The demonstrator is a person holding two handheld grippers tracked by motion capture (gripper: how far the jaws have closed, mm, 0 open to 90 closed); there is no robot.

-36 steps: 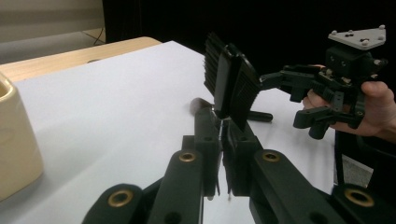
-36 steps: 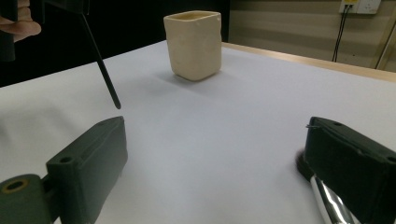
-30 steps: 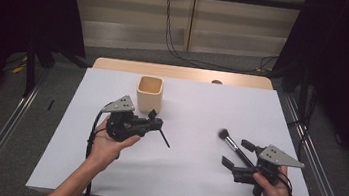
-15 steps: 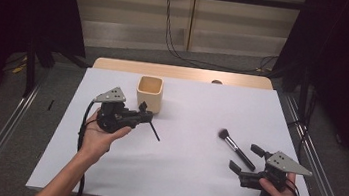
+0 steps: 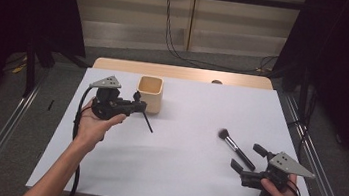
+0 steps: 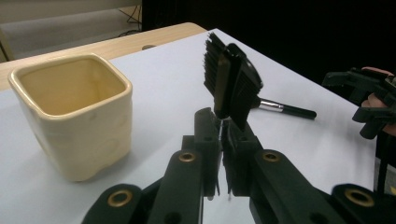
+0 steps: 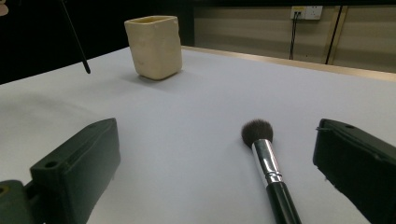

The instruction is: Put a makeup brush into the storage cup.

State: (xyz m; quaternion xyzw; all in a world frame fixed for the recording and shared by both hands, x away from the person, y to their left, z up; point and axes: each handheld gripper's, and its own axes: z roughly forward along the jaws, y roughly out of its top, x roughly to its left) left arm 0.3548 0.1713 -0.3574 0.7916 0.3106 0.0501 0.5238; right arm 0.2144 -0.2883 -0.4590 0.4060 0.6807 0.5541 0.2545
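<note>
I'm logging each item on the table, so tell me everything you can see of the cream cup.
The cup is a cream, squarish holder with rounded corners and slightly uneven walls, glazed like ceramic. It stands upright, mouth open, and looks empty as far as its inside shows. It sits toward the far left of the white table, resting on that surface. The left gripper, shut on a small black brush, is just beside it; whether they touch is unclear.

The high view looks forward and down over the whole desk (image 5: 179,169). Each gripper view sits low and close above it, facing inward; all three share the cream cup (image 5: 150,94) and makeup brush (image 5: 235,148).
</note>
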